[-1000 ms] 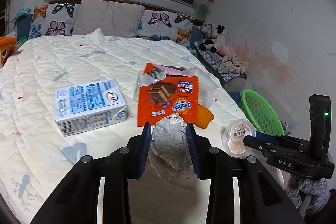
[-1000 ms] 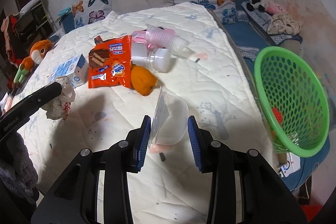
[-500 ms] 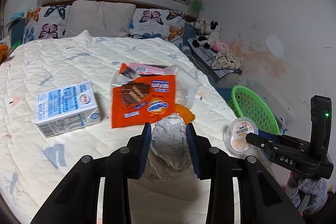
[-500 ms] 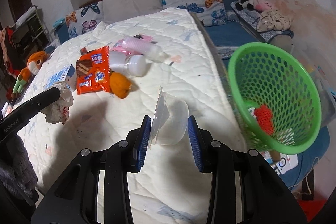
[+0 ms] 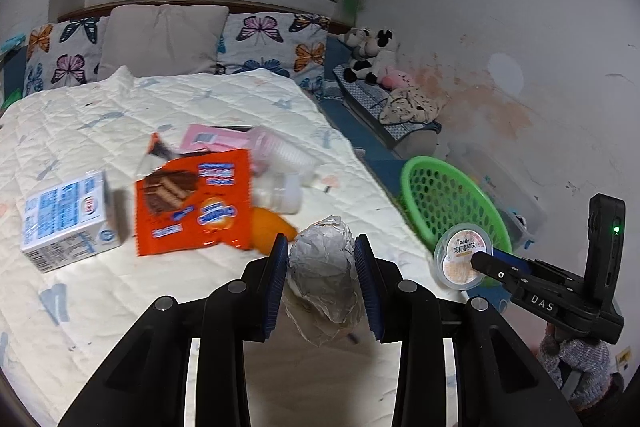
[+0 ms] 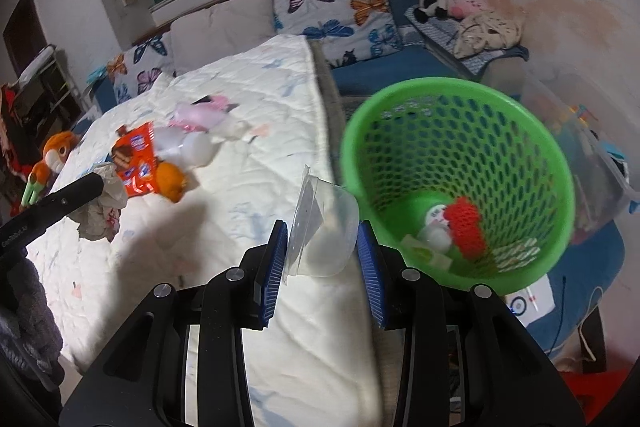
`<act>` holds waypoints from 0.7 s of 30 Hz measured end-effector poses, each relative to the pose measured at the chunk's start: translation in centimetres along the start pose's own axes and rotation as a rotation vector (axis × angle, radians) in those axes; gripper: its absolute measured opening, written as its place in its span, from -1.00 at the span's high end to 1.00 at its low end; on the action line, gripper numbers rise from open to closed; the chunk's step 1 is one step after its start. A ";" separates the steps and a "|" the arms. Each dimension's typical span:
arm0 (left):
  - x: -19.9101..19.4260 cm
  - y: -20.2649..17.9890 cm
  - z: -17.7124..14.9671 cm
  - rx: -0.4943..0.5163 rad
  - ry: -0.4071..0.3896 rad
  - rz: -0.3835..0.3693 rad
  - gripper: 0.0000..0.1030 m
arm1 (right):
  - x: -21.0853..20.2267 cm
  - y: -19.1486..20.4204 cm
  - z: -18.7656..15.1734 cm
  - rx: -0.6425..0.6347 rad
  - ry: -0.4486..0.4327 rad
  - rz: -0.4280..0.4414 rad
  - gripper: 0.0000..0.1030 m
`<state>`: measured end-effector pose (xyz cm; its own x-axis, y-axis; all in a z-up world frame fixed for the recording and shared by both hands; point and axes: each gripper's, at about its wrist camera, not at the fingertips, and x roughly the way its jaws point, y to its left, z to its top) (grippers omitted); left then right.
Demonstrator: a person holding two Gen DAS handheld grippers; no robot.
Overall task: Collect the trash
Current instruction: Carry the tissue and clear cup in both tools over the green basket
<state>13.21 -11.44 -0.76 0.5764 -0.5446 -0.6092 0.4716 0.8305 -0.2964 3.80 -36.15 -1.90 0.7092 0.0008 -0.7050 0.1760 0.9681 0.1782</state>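
left claw (image 5: 321,259) clamped on crumpled foil wad (image 5: 323,267) | right claw (image 6: 322,245) clamped on clear cup (image 6: 326,227), green basket (image 6: 456,163) just beyond-right | done: some trash in basket | left: wrapper (image 5: 192,199), carton (image 5: 68,223), bottles on bed ahead-left

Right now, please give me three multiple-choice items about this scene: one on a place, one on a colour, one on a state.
1. Where does the blue-and-white carton lie?
A. on the bed
B. in the basket
C. on the floor

2. What colour is the basket?
A. blue
B. green
C. red

3. What does the left hand-held gripper do?
A. stands open and empty
B. grips a crumpled paper ball
C. grips a bottle

Key: 1 A, it rests on the white quilt; 2 B, its mesh wall is green; 3 B, both pads press the ball.
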 end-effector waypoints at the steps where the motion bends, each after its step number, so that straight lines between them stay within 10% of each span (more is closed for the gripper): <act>1: 0.2 -0.4 0.1 0.006 0.003 -0.004 0.35 | -0.2 -0.6 0.0 0.008 -0.005 -0.003 0.28; 21: 4.3 -7.3 2.2 0.124 0.058 -0.064 0.35 | -1.0 -6.1 0.0 0.067 -0.043 -0.038 0.28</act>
<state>13.70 -20.14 0.39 0.5051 -0.5851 -0.6344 0.5866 0.7719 -0.2450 1.99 -42.09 -2.27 0.7299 -0.0480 -0.6819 0.2475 0.9484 0.1982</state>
